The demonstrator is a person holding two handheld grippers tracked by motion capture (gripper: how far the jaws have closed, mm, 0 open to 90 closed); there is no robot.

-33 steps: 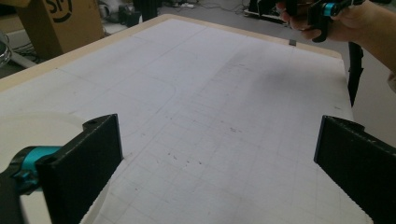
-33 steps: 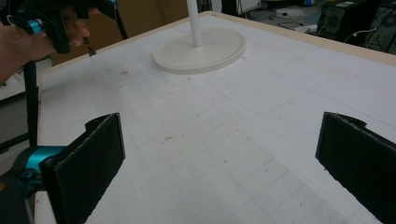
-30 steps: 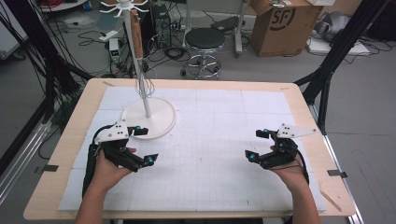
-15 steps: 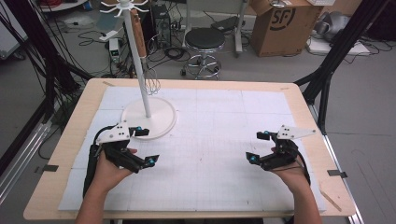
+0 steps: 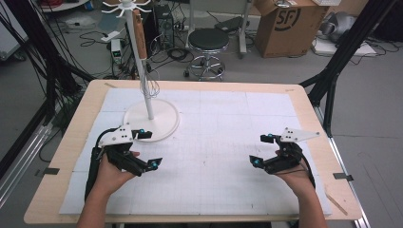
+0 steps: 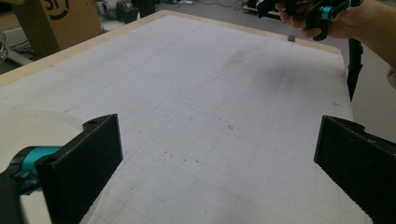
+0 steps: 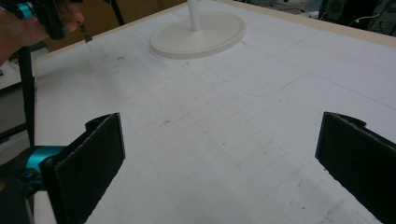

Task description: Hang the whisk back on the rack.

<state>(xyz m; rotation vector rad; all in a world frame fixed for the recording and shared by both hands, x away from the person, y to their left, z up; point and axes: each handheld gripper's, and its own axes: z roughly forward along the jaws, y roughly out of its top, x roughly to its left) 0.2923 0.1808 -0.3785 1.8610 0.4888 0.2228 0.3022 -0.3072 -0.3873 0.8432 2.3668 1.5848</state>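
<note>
Only the stand (image 5: pixel 151 121) blocks the mat (image 5: pixel 223 137), seemingly.

High view: fixed above the person's edge of the surface (image 5: pixel 199 142), facing forward and down, far enough to take in the whole top and the floor beyond. Left gripper view: rides low, close over the gridded sheet, facing across toward the right tool (image 6: pixel 299 11). Right gripper view: equally low, facing the white stand base (image 7: pixel 198 33). All three share the gridded sheet.
</note>
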